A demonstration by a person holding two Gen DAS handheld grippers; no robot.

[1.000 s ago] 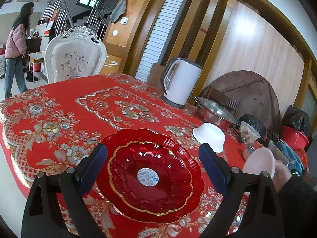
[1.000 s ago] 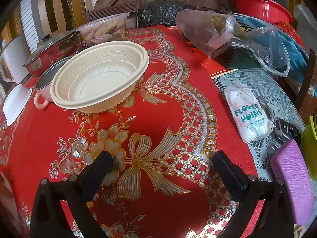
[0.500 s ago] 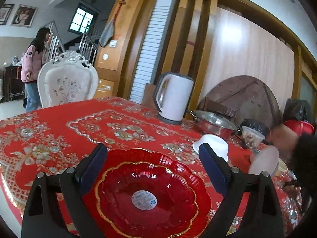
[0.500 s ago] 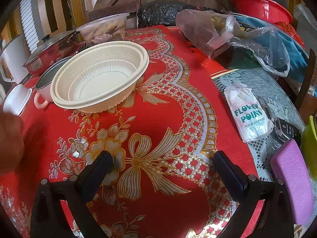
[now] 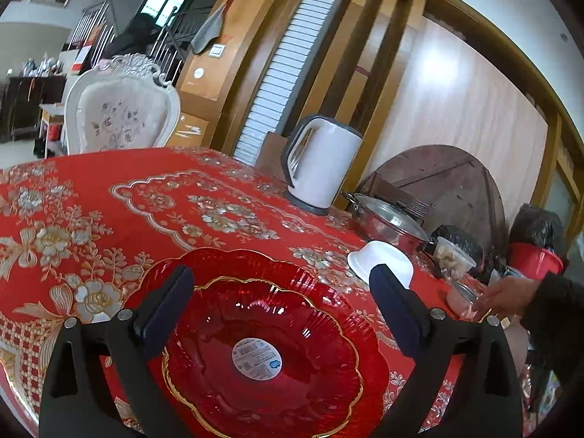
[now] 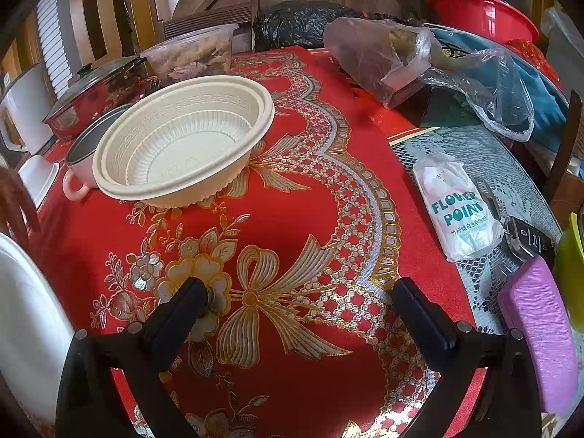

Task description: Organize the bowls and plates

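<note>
A red glass plate (image 5: 262,357) with a gold rim and a round sticker lies on the red tablecloth under my left gripper (image 5: 281,292), which is open and empty just above it. A small white bowl (image 5: 379,261) sits upside down beyond it. In the right wrist view a cream plastic bowl (image 6: 182,142) stands on the cloth, well ahead of my right gripper (image 6: 299,303), which is open and empty. A white dish (image 6: 29,314) shows at the left edge, blurred.
A white kettle (image 5: 321,164), a lidded steel pot (image 5: 387,219) and a pink-handled pot (image 6: 82,157) stand at the back. A person's bare hand (image 5: 503,295) reaches near a pink cup. Plastic bags (image 6: 430,62), a tissue pack (image 6: 456,208), keys and a purple case (image 6: 540,328) lie right.
The left view has shifted over the red plate. The bare hand moved down by the pink cup. A white dish has come into the right view's left edge. The right gripper has not moved.
</note>
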